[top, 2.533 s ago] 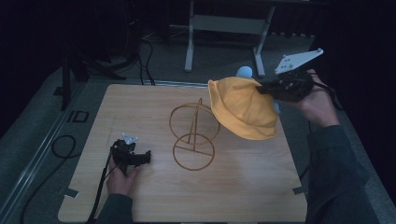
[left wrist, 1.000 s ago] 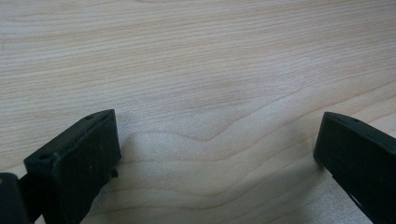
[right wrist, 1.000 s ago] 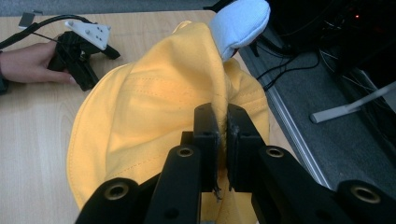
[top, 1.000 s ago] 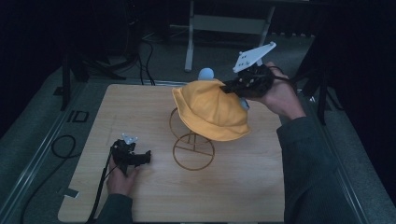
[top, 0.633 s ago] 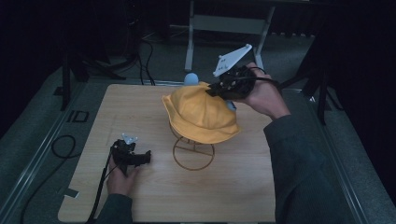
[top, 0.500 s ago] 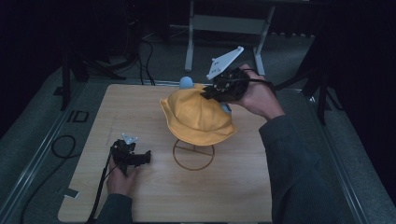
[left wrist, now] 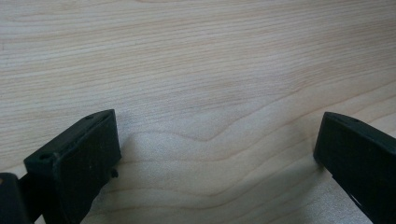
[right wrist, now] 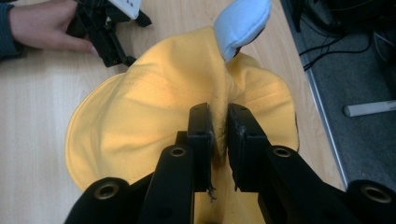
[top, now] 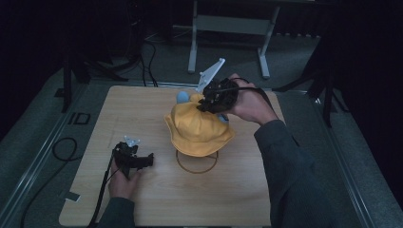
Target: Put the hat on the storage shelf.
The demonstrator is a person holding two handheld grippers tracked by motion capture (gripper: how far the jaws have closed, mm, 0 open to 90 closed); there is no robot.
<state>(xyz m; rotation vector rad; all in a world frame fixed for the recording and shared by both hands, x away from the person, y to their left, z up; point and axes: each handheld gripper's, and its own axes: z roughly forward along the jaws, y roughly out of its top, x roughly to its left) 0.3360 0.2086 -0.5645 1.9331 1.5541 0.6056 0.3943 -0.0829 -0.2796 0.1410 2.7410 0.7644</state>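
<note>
Pale wood worktop (top: 142, 109) in a dark room, grey floor around it and a metal frame stand (top: 230, 28) beyond the far edge.

Yellow bucket hat (top: 197, 128) sits near the middle of the worktop, draped over a wire stand whose ring base (top: 196, 164) shows beneath it; the crown faces up, the brim droops towards the near edge. The right gripper (right wrist: 218, 126) is pinched tight on a fold of the hat's crown, beside a light blue soft piece (right wrist: 240, 23). The left gripper (top: 138, 160) lies low near the left near corner, its jaws spread wide over bare wood, holding nothing.
</note>
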